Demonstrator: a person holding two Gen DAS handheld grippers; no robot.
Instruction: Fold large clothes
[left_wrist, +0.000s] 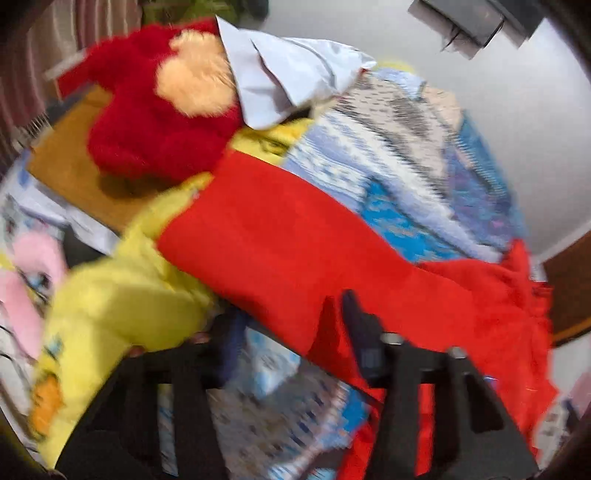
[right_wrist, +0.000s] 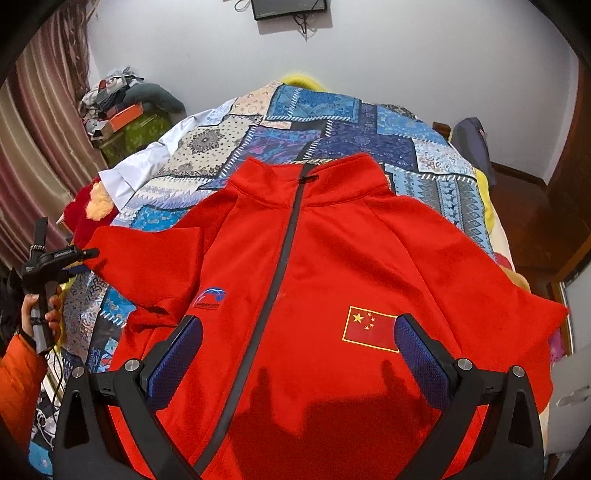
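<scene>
A patchwork bedspread (right_wrist: 332, 122) in blues and creams covers the bed. At its left edge lie a fluffy red toy (left_wrist: 147, 125) and a white pillow (left_wrist: 280, 70), with a yellow blanket (left_wrist: 122, 291) beside them. Striped curtains (right_wrist: 40, 147) hang at the left wall.

one red jacket (right_wrist: 332, 266), one patchwork bedspread (right_wrist: 332, 122), two tongs (right_wrist: 295, 354)

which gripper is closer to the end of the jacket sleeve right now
Left. The left gripper is right at the cuff of the red jacket's sleeve. The right gripper hovers over the jacket's chest, jaws wide open.
</scene>
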